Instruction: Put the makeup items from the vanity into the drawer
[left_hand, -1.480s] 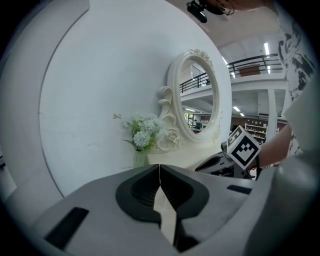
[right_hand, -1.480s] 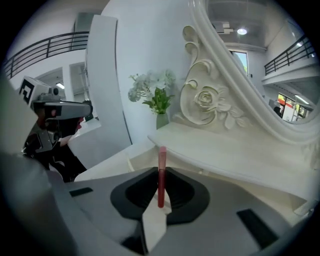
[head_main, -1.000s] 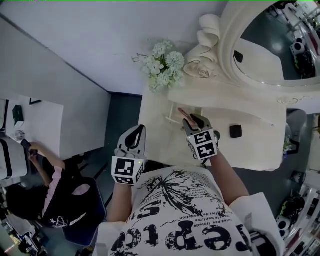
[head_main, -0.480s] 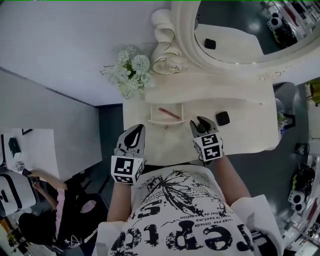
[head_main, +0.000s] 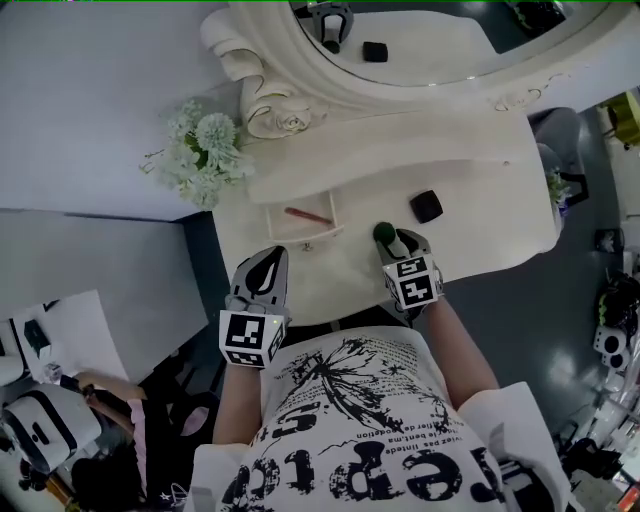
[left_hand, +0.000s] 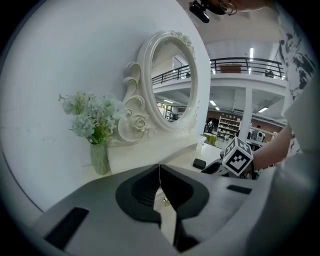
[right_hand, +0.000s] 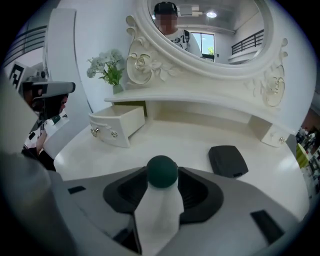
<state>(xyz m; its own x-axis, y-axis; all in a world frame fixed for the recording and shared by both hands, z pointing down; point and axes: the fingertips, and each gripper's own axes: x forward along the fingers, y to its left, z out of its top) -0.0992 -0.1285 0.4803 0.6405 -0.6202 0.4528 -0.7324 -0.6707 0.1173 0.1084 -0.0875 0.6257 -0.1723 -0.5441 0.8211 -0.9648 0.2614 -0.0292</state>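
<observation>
The white counter (head_main: 480, 235) of a vanity stands against a pale wall (head_main: 90, 100). An oval mirror (head_main: 430, 35) in a carved white frame rises at its back. A raised shelf (head_main: 400, 150) runs along under the mirror. A bunch of pale flowers (head_main: 200, 150) in a glass vase stands at the left end of that shelf. Dark grey floor (head_main: 570, 300) shows to the right of the counter, and a seated person (head_main: 110, 390) is at a white table down in the left corner of the head view.

A small drawer (head_main: 310, 238) under the shelf stands pulled open, and a thin reddish pencil (head_main: 308, 215) lies inside it. A flat black case (head_main: 427, 206) lies on the bare counter, to the right of the drawer and near the shelf.

A dark green ball-shaped item (head_main: 383, 232) stands on the counter between the drawer and the black case, nearer the front edge. The right gripper (head_main: 391, 240) points steeply down at it. Its fingers have just been opening and stand partly apart, with the green ball between their tips. In the right gripper view one finger lies on each side of the ball, and no squeeze on it shows.

The left gripper (head_main: 268, 262) hangs over the front edge of the counter, below the drawer. Its fingers are closed tip to tip with nothing between them.
</observation>
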